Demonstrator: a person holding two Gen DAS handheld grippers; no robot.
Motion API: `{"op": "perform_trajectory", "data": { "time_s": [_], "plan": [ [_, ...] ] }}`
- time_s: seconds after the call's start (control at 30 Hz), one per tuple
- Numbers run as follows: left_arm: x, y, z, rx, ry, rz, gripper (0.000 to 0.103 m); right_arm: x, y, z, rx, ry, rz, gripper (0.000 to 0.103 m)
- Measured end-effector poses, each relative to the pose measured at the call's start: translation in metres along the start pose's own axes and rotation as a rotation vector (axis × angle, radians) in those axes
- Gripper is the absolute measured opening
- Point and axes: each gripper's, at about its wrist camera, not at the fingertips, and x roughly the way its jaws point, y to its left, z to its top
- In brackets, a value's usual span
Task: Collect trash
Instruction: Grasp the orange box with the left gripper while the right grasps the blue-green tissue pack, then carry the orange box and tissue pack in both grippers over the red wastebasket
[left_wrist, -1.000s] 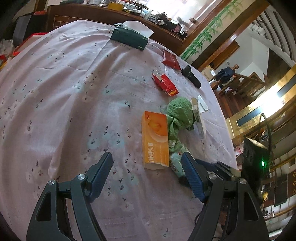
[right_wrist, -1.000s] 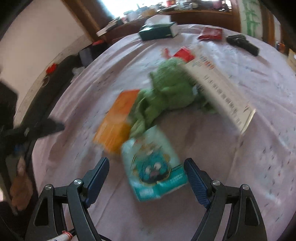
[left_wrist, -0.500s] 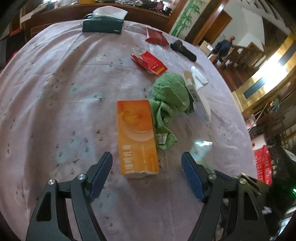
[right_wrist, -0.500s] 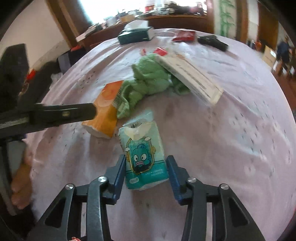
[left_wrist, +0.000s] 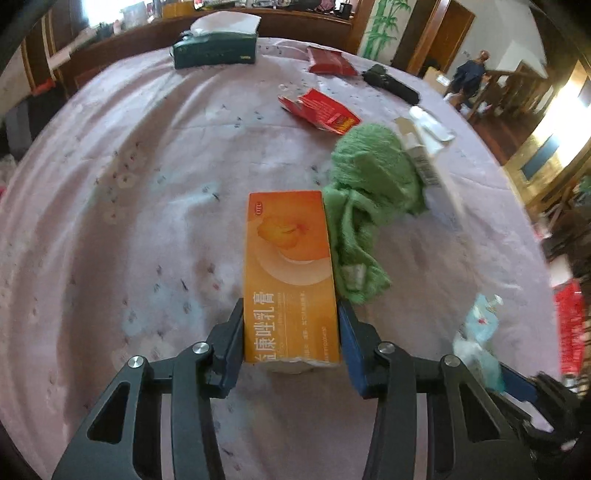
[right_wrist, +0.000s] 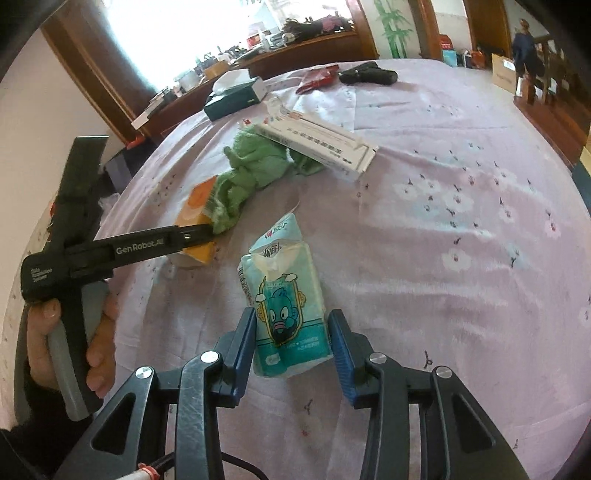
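My left gripper (left_wrist: 291, 328) is shut on the near end of an orange carton (left_wrist: 290, 273) lying on the pink tablecloth. It also shows in the right wrist view (right_wrist: 195, 236), with the orange carton (right_wrist: 197, 201) between its fingers. My right gripper (right_wrist: 291, 339) is shut on a teal tissue pack (right_wrist: 286, 302) with a cartoon face, resting on the cloth. That pack shows blurred at the right edge of the left wrist view (left_wrist: 480, 328).
A green cloth (left_wrist: 369, 192) lies right of the carton, with a long white box (right_wrist: 321, 144) on it. Farther back are a red packet (left_wrist: 321, 110), a dark red pouch (left_wrist: 328, 61), a black object (left_wrist: 391, 81) and a green tissue box (left_wrist: 214, 50).
Both grippers moved forward and closed: the left from open onto the orange carton, the right tightened onto the teal tissue pack.
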Motion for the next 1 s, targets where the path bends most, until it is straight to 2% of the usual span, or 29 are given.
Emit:
{"op": "perform_trajectory", "data": {
  "time_s": [0.1, 0.2, 0.47, 0.7, 1.0],
  "plan": [
    [-0.024, 0.0, -0.013, -0.006, -0.062, 0.0, 0.044, -0.015, 0.0, -0.003, 0.012, -0.049, 0.015, 0.042],
    [-0.052, -0.004, -0.031, -0.009, -0.116, -0.031, 0.044, -0.038, 0.002, -0.009, 0.023, -0.107, 0.026, 0.042],
    [-0.117, -0.052, -0.072, 0.059, -0.236, -0.161, 0.044, -0.095, -0.002, -0.036, 0.073, -0.232, 0.025, 0.042],
    [-0.152, -0.103, -0.09, 0.142, -0.265, -0.283, 0.045, -0.168, -0.013, -0.063, 0.128, -0.384, -0.025, 0.042],
    [-0.177, -0.162, -0.111, 0.251, -0.281, -0.39, 0.045, -0.234, -0.033, -0.092, 0.179, -0.502, -0.11, 0.042]
  ]
}}
